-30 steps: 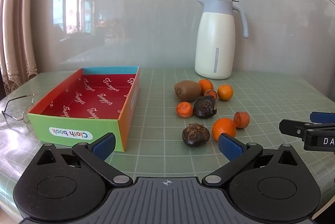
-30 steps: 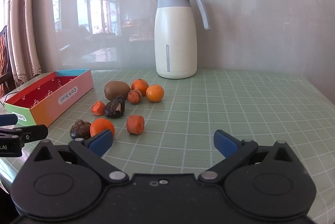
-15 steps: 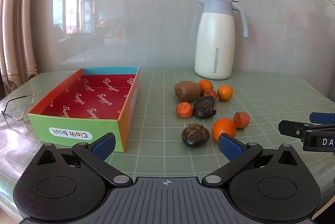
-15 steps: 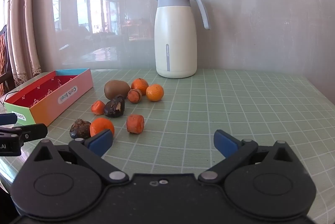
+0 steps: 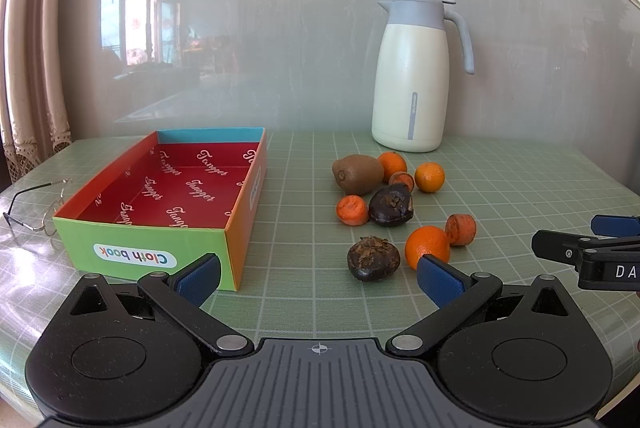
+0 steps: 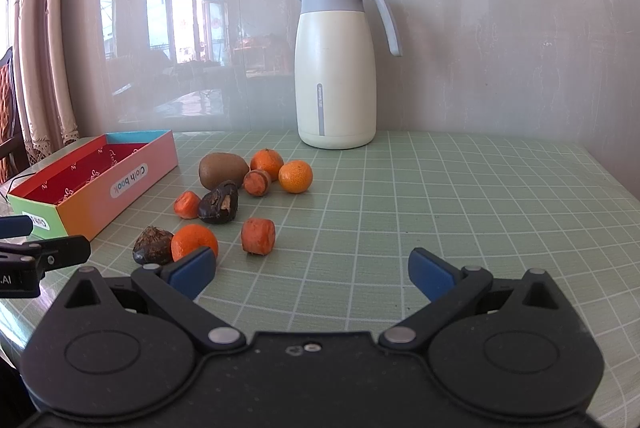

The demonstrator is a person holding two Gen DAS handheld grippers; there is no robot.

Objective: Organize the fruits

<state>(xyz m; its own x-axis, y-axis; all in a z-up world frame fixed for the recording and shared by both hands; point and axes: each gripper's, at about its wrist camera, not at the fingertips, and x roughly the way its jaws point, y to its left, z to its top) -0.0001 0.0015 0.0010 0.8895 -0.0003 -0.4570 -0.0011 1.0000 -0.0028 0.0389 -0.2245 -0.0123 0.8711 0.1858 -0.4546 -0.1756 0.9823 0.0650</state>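
The left gripper [image 5: 318,278] was held low over the near edge of the table [image 5: 520,163], its blue-padded fingers [image 5: 438,280] spread wide with nothing between them. The right gripper [image 6: 312,274] was held likewise, fingers set wide apart and nothing pinched; its tip was also seen at the right edge of the left view.

The fruits were scattered loose on the green gridded mat, none of them in the box [image 5: 140,232]. A kiwi [image 5: 357,173] lay at the back of the cluster, with a small orange [image 5: 393,163] touching it behind and another orange [image 5: 429,177] just beside that. A small orange stub [image 5: 401,181] sat between them. Nearer, a dark brown fruit [image 5: 391,205] rested against a carrot piece [image 5: 352,209]. A second carrot piece [image 5: 461,229] lay just beside a larger orange [image 5: 427,247], and a rough dark fruit [image 5: 373,258] lay next to that orange, nearest the left gripper.

The box, red inside and marked "Cloth book" on its green end, stood to the left of the fruits, well apart from them. A pair of glasses [image 5: 36,203] lay beside the box on its far left. A cream jug [image 5: 412,75] with a grey lid stood upright at the back near the wall.
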